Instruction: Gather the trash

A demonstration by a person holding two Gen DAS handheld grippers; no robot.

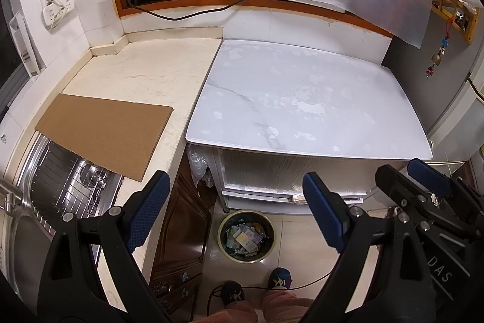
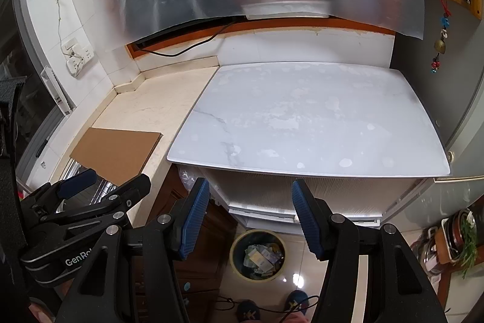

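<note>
A round trash bin (image 1: 246, 235) stands on the floor below the white marble table (image 1: 302, 99); it holds several crumpled wrappers and papers. It also shows in the right wrist view (image 2: 257, 254). My left gripper (image 1: 239, 211) is open and empty, held high above the bin. My right gripper (image 2: 251, 217) is open and empty, also above the bin. In the left wrist view the right gripper (image 1: 423, 186) shows at the right edge. In the right wrist view the left gripper (image 2: 90, 189) shows at the left.
A brown cardboard sheet (image 1: 106, 132) lies on the beige counter (image 1: 145, 74), overhanging a steel sink (image 1: 60, 186) with a wire rack. A dark wooden cabinet (image 1: 181, 229) stands beside the bin. The person's feet (image 1: 257, 286) and a cable are on the tiled floor. Pots (image 2: 453, 241) sit at right.
</note>
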